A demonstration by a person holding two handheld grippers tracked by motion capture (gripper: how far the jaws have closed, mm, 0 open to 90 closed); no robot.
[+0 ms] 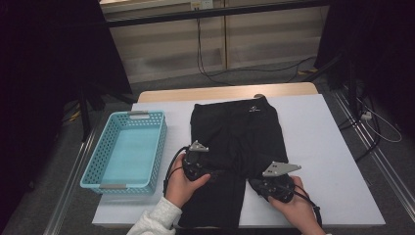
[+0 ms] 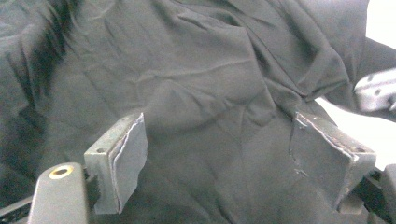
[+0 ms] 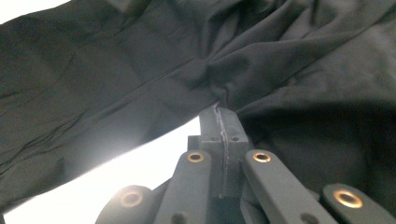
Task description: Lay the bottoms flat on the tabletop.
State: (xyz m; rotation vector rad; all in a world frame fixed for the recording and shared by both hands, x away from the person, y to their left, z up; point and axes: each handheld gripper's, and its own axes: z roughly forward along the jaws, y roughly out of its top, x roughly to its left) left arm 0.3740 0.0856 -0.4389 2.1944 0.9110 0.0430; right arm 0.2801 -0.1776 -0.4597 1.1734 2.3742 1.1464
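Black trousers (image 1: 235, 142) pinched in right gripper (image 3: 223, 112); left gripper (image 2: 215, 154) wide above cloth.

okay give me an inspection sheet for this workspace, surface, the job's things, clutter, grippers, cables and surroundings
Surface: white table top, wooden strip along its far edge.
Job's things: black trousers lie flat mid-table, waistband at the far end, legs toward the person; cloth is creased.
Clutter: light blue perforated basket left of the trousers, apart from them, nothing seen inside.
Grippers: left gripper has its jaws apart over the cloth, gripping nothing. Right gripper has its jaws together, pinching a fold at the trousers' edge.
Cables: black cable loops from the left gripper; black cables and a white cable lie on the floor.
Surroundings: pale wall panel behind, dark curtains either side.
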